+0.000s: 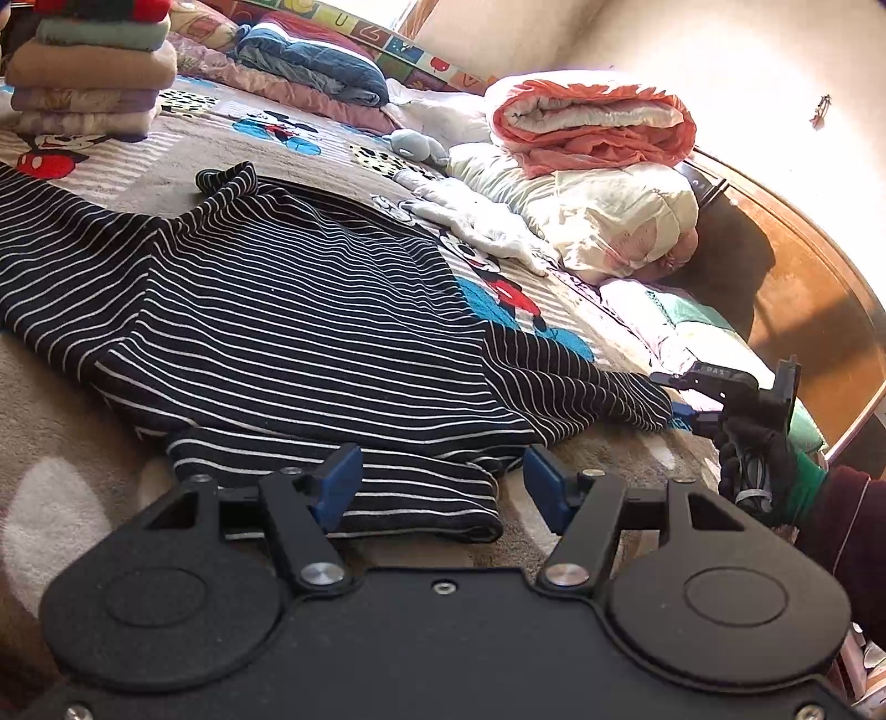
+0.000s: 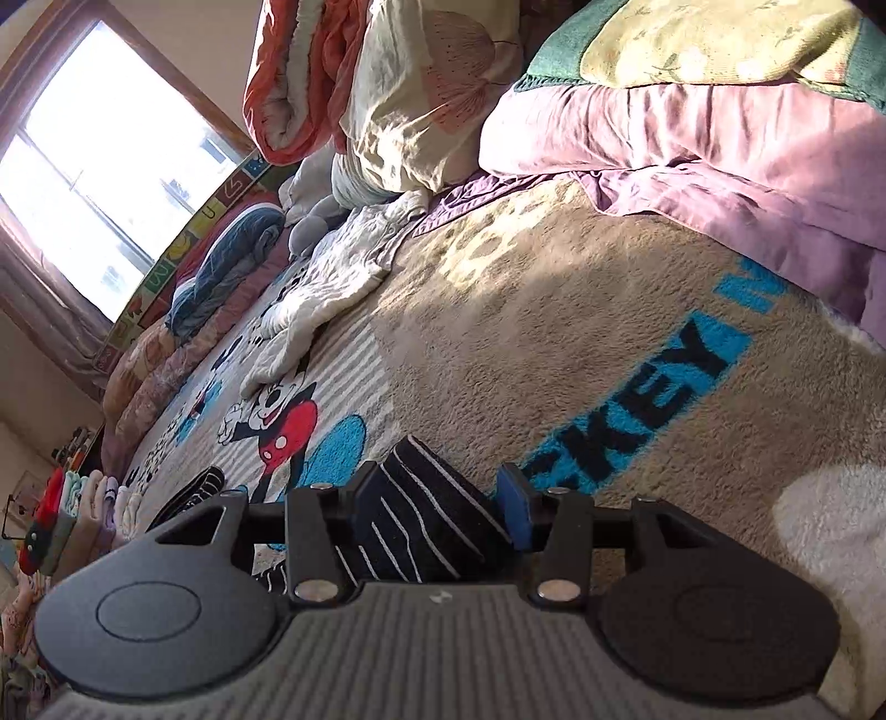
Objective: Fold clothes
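Where the plush blanket (image 2: 554,310) covers the bed, blue and black block letters woven into its beige pile read "KEY", with one further blue letter partly cut off by pink bedding (image 2: 720,155); a cartoon mouse in red shorts (image 2: 277,421) is printed beside them. A foam border (image 1: 410,52) along the far edge carries single letters and numerals, too small to read surely. The black knit top with thin white stripes (image 1: 310,310) lies spread flat on this blanket, soft and slightly rumpled, one sleeve trailing toward the right gripper (image 1: 686,404), which a gloved hand (image 1: 758,465) holds. The left gripper (image 1: 440,482) hovers at the garment's folded near edge, its blue pads parted and pressing on nothing. Seen from the right wrist, a fold of striped cloth (image 2: 421,509) sits between that gripper's (image 2: 437,507) blue pads; the left pad lies against the fabric, the right stands clear, so the jaws are apart and not clamping. Small white lettering on the right gripper's black body is illegible. A stack of folded garments (image 1: 88,72) rises at the far left, near a rolled orange quilt (image 1: 592,122) on a cream pillow (image 1: 603,221).
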Tool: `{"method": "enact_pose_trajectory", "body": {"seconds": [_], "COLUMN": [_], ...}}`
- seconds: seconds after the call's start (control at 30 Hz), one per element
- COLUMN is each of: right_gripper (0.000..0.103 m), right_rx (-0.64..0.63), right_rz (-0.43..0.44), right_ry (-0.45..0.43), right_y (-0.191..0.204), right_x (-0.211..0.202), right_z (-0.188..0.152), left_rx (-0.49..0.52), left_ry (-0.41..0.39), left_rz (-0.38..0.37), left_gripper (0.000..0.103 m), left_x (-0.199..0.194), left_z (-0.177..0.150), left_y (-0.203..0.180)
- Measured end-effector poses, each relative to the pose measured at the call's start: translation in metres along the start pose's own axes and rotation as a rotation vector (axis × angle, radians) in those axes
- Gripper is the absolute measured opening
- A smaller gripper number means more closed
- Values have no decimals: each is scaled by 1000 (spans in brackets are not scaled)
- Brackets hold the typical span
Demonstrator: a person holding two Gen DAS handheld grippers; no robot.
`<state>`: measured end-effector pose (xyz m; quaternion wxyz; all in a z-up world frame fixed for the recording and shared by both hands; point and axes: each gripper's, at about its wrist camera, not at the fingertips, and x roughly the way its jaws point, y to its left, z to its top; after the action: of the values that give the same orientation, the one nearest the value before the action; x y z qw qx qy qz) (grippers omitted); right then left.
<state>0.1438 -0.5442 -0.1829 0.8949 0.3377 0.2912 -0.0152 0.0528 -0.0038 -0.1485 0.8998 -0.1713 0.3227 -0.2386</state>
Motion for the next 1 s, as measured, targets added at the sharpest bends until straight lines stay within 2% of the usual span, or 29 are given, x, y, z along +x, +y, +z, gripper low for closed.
{"method": "enact_pose_trajectory", "body": {"seconds": [0.1, 0.13, 0.17, 0.2, 0.23, 0.33, 0.43, 0.53, 0.63, 0.8, 0.87, 0.9, 0.93, 1.0], "right_gripper": [47, 43, 35, 14, 11, 9, 9, 9, 9, 9, 9, 12, 20, 27], "right_rx": [-129, -165, -201, -236, -269, -328, -338, -365, -405, -418, -401, -387, -363, -323], "right_rz": [16, 23, 26, 25, 22, 14, 11, 13, 4, -23, -83, -120, -167, -232], "right_ry": [36, 53, 68, 80, 80, 17, -80, -167, -200, -153, -97, -60, -21, 2], "right_y": [18, 23, 29, 34, 38, 47, 51, 56, 63, 65, 61, 57, 50, 35], "right_x": [10, 14, 16, 18, 18, 7, -9, -23, -22, 5, 22, 30, 38, 45], "right_z": [6, 6, 6, 5, 5, 8, 20, 37, 49, 51, 50, 50, 48, 45], "left_rx": [14, 24, 33, 41, 49, 77, 60, 12, -33, -101, -125, -131, -137, -148], "left_ry": [20, 24, 26, 31, 36, 65, 104, 129, 116, 98, 92, 91, 91, 89], "left_rz": [-4, -13, -24, -41, -59, -88, -101, -110, -150, -228, -261, -265, -270, -279], "left_gripper": [63, 63, 63, 63, 64, 64, 64, 64, 64, 64, 64, 64, 64, 64], "left_x": [4, 6, 9, 12, 16, 30, 47, 60, 61, 60, 58, 59, 59, 60], "left_z": [-3, -3, -3, -4, -4, -10, -19, -26, -22, -15, -12, -11, -11, -9], "left_y": [-13, -18, -23, -29, -34, -43, -33, -17, -10, -1, 1, 2, 2, 3]}}
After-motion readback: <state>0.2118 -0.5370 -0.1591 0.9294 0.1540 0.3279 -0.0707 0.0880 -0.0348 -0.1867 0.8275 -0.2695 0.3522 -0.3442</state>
